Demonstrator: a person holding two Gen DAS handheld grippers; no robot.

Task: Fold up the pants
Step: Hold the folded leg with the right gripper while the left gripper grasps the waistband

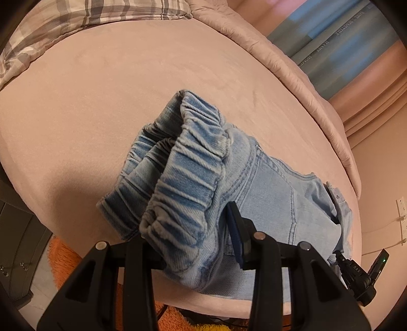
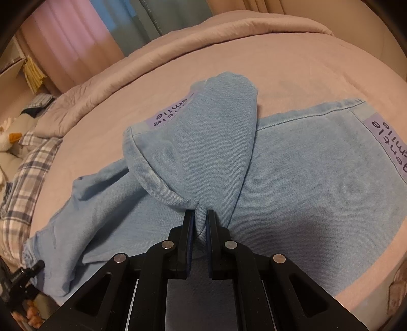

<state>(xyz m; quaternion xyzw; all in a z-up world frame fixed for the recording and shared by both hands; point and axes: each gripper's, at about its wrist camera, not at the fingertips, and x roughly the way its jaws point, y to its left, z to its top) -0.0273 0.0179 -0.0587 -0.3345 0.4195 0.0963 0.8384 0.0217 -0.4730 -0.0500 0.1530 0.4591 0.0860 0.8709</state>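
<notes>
Light blue denim pants (image 2: 292,183) lie on a pink bed (image 2: 305,63). My right gripper (image 2: 199,216) is shut on a pinch of one leg's hem end (image 2: 203,142), lifted and draped over the other leg. A purple label (image 2: 389,142) marks the flat leg's hem. In the left wrist view my left gripper (image 1: 188,229) is shut on the elastic waistband (image 1: 183,178), held bunched above the bed (image 1: 101,89); the seat of the pants (image 1: 279,198) lies flat to the right. The right gripper's body (image 1: 356,277) shows at the lower right there.
A plaid pillow (image 1: 63,23) lies at the bed's head, also in the right wrist view (image 2: 23,183). A folded pink quilt (image 2: 178,48) runs along the far side. An orange rug (image 1: 63,267) lies on the floor below the bed edge. Curtains (image 2: 71,38) hang behind.
</notes>
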